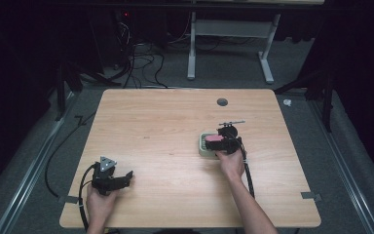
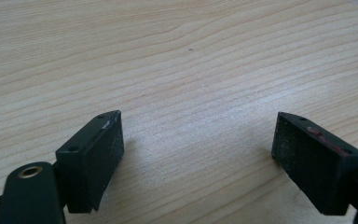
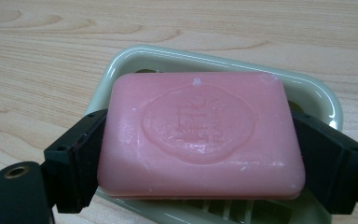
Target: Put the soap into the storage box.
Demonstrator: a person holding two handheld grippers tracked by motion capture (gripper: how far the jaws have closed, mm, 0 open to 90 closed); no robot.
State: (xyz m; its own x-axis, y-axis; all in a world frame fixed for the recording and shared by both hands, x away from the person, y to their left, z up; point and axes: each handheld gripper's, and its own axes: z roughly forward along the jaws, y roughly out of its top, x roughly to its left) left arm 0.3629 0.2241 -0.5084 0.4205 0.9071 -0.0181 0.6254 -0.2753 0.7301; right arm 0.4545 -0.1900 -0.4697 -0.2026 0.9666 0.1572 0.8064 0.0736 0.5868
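Right gripper (image 3: 200,154): both black jaws press against the short ends of the pink rectangular soap bar with an embossed emblem (image 3: 200,130), closed to the bar's length. The bar sits over the pale green oval plastic soap dish (image 3: 328,105); whether it rests in the dish or is held just clear of its ribbed floor cannot be told. In the high view the dish (image 1: 202,146) stands right of centre on the light wooden table (image 1: 165,126), with the right gripper (image 1: 224,141) directly above it.

Left gripper (image 2: 198,154): jaws spread wide, nothing between them, bare tabletop beneath. It is held near the table's front left corner (image 1: 119,180), well apart from the dish.

Assessment: the step in hand is either seating or lifting the soap at the dish. The next move calls for a level, steady grip; the smooth bar may slip or drag the light dish along.
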